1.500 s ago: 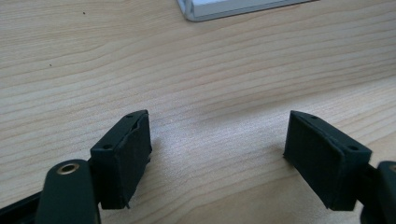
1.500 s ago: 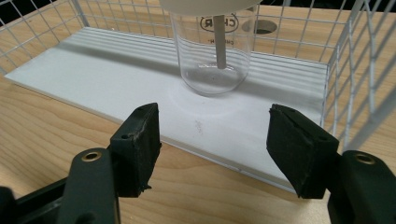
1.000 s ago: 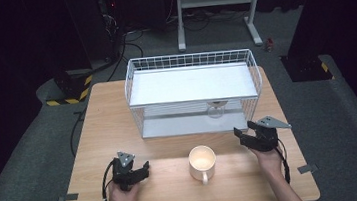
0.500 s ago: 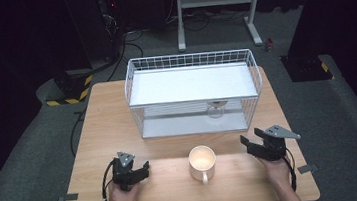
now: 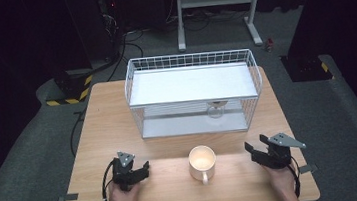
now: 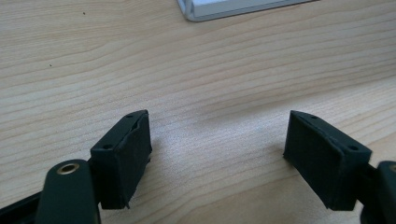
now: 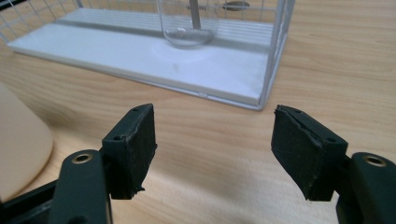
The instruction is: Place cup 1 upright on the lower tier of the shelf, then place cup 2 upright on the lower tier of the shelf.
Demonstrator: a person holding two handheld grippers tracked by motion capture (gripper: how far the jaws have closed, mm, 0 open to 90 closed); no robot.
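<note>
A cream mug (image 5: pixel 202 161) stands near the table's front edge, handle toward the person; its side shows at the left of the right gripper view (image 7: pixel 18 149). A clear glass (image 5: pixel 215 109) (image 7: pixel 189 25) sits on the lower shelf of the white wire rack (image 5: pixel 193 94). My left gripper (image 5: pixel 141 170) (image 6: pixel 217 154) rests low over bare wood left of the mug, open and empty. My right gripper (image 5: pixel 250 149) (image 7: pixel 214 149) is right of the mug, open, its jaws having just been opening with nothing between them.
The wooden table (image 5: pixel 108 123) has free room on both sides of the rack. The rack's white base corner (image 6: pixel 205 11) lies ahead of the left gripper. Beyond the table are a grey floor, cables and a metal stand (image 5: pixel 217 11).
My right gripper has moved to the right and toward the table's front edge, away from the mug and rack. The left hand has stayed still.
</note>
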